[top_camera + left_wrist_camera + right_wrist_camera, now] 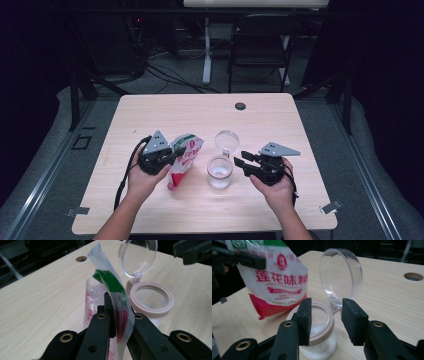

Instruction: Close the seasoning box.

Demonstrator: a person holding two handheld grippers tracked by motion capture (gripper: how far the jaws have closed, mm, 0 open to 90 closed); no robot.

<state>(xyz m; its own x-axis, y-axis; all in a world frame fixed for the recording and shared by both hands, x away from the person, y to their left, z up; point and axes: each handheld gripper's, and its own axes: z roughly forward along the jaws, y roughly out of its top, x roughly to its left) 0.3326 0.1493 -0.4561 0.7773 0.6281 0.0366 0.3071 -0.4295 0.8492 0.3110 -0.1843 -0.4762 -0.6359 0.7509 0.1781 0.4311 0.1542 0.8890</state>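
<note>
I am working the left gripper [169,156] first, and its jaws are pinching the upper edge of the seasoning bag [183,159], which is hanging tilted with its bottom corner resting on the table [150,120], just left of the jar [220,172]. In the left gripper view the bag's top [110,282] is rising between the black jaws, and the film looks cut or loose at the top, though I cannot tell whether it is fully open.

Moving right, the jar is standing upright at mid-table with its clear hinged lid [227,140] flipped back, and a little white powder is sitting in the bottom [319,333]. The right gripper [239,162] is hovering just beside it with its jaws spread, gripping nothing.

I judge that I am in the pouring step: bag lifted, jar open, little in it yet. Next I am needing to swing the bag's mouth over the pink rim [152,300] and tip it, while the right jaws close on the jar to steady it.

Counting: one bag, one jar, one lid, two grippers.
</note>
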